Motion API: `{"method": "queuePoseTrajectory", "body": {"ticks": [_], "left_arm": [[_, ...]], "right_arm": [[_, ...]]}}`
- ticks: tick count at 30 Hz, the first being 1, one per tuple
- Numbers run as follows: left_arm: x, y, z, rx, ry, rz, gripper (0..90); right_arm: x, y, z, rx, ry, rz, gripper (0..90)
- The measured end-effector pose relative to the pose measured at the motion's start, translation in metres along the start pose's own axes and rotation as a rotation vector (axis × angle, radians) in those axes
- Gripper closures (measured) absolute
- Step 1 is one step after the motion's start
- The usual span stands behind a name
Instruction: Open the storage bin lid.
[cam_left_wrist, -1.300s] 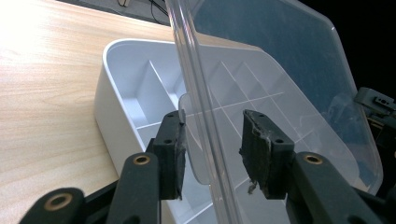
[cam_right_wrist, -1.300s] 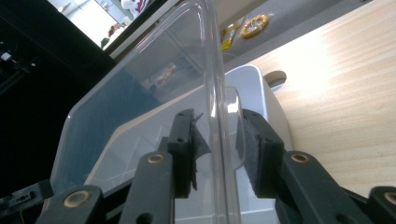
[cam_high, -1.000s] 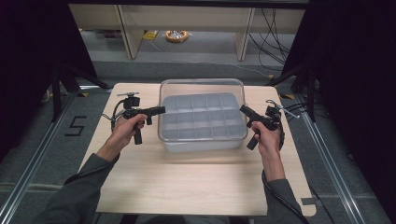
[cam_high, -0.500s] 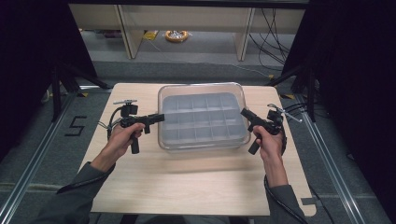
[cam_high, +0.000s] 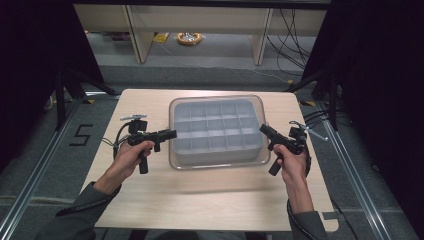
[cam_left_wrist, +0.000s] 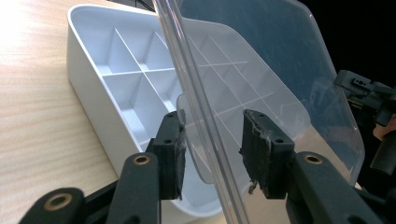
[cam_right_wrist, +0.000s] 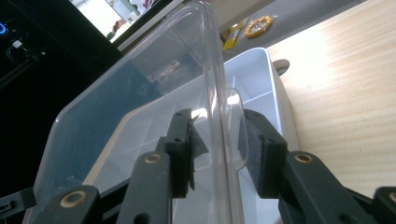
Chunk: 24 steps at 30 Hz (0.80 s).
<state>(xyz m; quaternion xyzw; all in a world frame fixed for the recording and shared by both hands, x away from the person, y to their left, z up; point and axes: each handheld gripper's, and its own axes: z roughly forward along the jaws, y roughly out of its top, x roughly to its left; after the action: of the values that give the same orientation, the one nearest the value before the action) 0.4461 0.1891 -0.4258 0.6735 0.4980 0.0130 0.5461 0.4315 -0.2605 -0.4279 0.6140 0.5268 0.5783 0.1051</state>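
Since a second ago we've carried the clear lid (cam_high: 216, 131) toward our side of the table (cam_high: 210, 200); it now hangs over the white divided tray (cam_left_wrist: 100, 70), near edge overshooting the tray's front, so it looks nearly ready to lower and seat. Left gripper (cam_high: 170, 134) and right gripper (cam_high: 264, 129) are each clamped on a lid side edge. The wooden table is otherwise bare; grey floor, floor rails, dark curtains, and shelving with cables behind.

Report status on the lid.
Left gripper and right gripper each shut on lid edges. Lid above tray, held level. Nothing in the way.
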Motion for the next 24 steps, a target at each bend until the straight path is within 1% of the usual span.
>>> {"method": "queuePoseTrajectory", "body": {"ticks": [1,2,4,5,6,7,8,9,10,11,12,13,14,15,16,17,18,19,20,22,23,24], "left_arm": [[-0.002,-0.002,0.000,-0.014,-0.002,-0.017,59.2],[-0.002,-0.004,-0.001,-0.002,-0.001,-0.008,59.1],[-0.002,-0.005,-0.002,-0.001,-0.002,-0.008,59.1],[-0.003,-0.007,-0.002,-0.003,-0.002,-0.012,59.0],[-0.002,-0.009,-0.004,0.016,-0.004,0.001,58.9],[-0.002,-0.009,-0.004,0.016,-0.004,0.001,58.8],[-0.003,-0.012,-0.004,0.007,-0.003,-0.008,58.6],[-0.003,-0.012,-0.004,0.007,-0.003,-0.008,58.4],[-0.003,-0.012,-0.005,0.016,-0.008,-0.001,58.4],[-0.004,-0.013,-0.005,0.004,-0.007,-0.012,58.4],[-0.004,-0.015,-0.007,0.008,-0.009,0.000,58.5],[-0.004,-0.015,-0.007,0.008,-0.009,0.000,58.5],[-0.005,-0.016,-0.008,0.007,-0.009,-0.009,58.4],[-0.006,-0.018,-0.008,0.004,-0.009,-0.006,58.3],[-0.007,-0.019,-0.009,0.007,-0.009,-0.008,58.3],[-0.007,-0.022,-0.011,0.021,-0.013,0.008,58.3],[-0.007,-0.022,-0.011,0.021,-0.013,0.008,58.3],[-0.008,-0.024,-0.011,0.007,-0.013,-0.008,58.3],[-0.009,-0.027,-0.013,0.012,-0.019,0.001,58.2],[-0.011,-0.029,-0.013,0.011,-0.014,-0.002,58.3],[-0.012,-0.031,-0.014,0.014,-0.012,-0.001,58.3],[-0.012,-0.032,-0.015,0.018,-0.020,0.006,58.3]], "right_arm": [[0.001,-0.002,-0.001,0.001,0.001,0.010,65.8],[0.001,-0.002,-0.003,-0.002,0.007,0.001,65.8],[0.000,-0.003,-0.004,-0.003,0.008,-0.009,65.7],[0.002,-0.005,-0.005,0.000,0.003,0.015,65.7],[0.002,-0.007,-0.007,0.002,0.001,0.015,65.7],[0.002,-0.007,-0.007,0.002,0.001,0.015,65.7],[0.001,-0.010,-0.009,0.004,0.004,0.006,65.7],[0.002,-0.011,-0.010,0.013,0.001,0.016,65.7],[0.000,-0.012,-0.011,0.006,-0.007,-0.020,65.7],[0.000,-0.012,-0.011,0.006,-0.007,-0.020,65.7],[0.001,-0.015,-0.012,0.013,0.006,-0.014,65.6],[0.001,-0.015,-0.012,0.013,0.006,-0.014,65.6],[0.001,-0.017,-0.014,0.017,0.003,0.002,65.3],[0.000,-0.018,-0.015,0.016,-0.004,-0.013,65.2],[0.000,-0.018,-0.015,0.016,-0.004,-0.013,65.2],[0.001,-0.021,-0.016,0.017,0.009,0.008,65.2],[0.000,-0.021,-0.018,0.025,-0.003,-0.010,65.1],[0.000,-0.021,-0.018,0.025,-0.003,-0.010,65.1],[0.000,-0.024,-0.021,0.023,0.007,-0.009,65.1],[0.001,-0.025,-0.022,0.026,0.000,-0.009,65.0],[0.002,-0.026,-0.024,0.030,-0.009,0.004,65.0],[0.003,-0.028,-0.026,0.034,0.000,0.026,65.0]]}}
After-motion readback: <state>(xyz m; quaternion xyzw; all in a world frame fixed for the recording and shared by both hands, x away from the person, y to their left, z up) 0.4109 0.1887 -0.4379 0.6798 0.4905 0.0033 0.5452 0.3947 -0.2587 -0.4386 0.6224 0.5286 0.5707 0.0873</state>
